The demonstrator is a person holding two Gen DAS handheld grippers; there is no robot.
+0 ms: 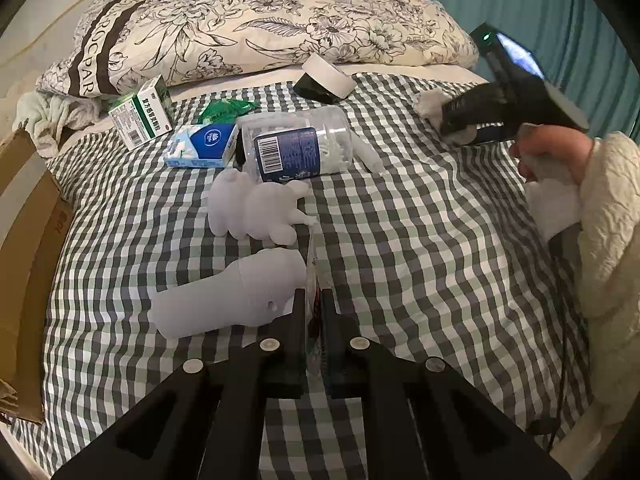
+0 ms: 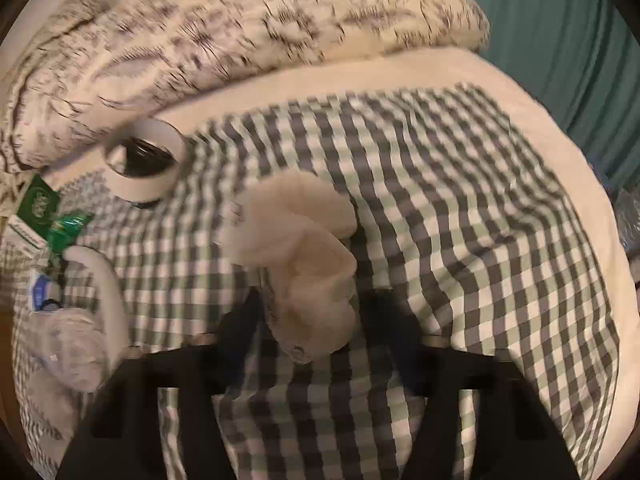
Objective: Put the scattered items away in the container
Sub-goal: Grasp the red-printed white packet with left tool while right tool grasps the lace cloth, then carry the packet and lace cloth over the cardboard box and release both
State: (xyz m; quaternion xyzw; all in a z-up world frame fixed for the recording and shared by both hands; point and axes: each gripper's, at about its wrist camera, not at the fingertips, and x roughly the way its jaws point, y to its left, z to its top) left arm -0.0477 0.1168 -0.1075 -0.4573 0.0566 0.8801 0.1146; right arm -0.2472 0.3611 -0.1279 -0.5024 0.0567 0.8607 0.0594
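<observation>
While two tools work the bed (image 1: 420, 208), the left tool (image 1: 311, 300) pinches one thin packet (image 1: 313, 280); the right tool (image 2: 312, 312), jaws spread, straddles one plush toy (image 2: 304, 264).

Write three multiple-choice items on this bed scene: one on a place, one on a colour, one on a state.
1. The white tape roll lies:
A. near the floral pillow
B. inside a cardboard box
C. between the tongs

2. The curtain is:
A. red
B. yellow
C. teal

3. The left tongs are:
A. wide open and empty
B. shut on a thin flat packet
C. out of view

Answers:
1 A, the roll sits on the checked sheet just below the pillow.
2 C, teal folds fill the upper corner.
3 B, both fingers press the packet's faces.
</observation>
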